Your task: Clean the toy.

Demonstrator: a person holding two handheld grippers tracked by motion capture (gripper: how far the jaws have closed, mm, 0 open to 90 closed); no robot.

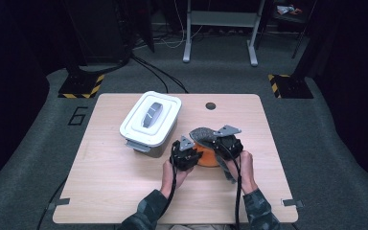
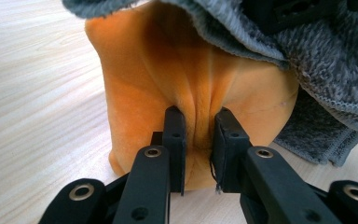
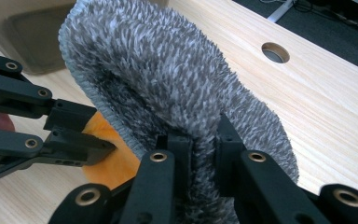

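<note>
Legible marks: a single numeral "6" [image 1: 79, 115], dark on the grey carpeted floor [image 1: 38, 158], just off the left edge of the light wooden surface [image 1: 124, 191]. Yellow-and-black hazard striping [image 1: 97, 85] edges 2 dark floor plates beyond the surface; no wording on it. No other text readable.

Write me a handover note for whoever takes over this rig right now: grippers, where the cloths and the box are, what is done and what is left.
Left gripper: shut on a fold of the orange cloth.
Right gripper: shut on the grey cloth, which is lifted and draped over the orange one.
Both cloths are at the middle of the wooden table, just right of the white lidded box.
Done: each cloth gripped.
Left: the lid is on the box; probably separate the cloths and place them, though where cannot be told.
</note>
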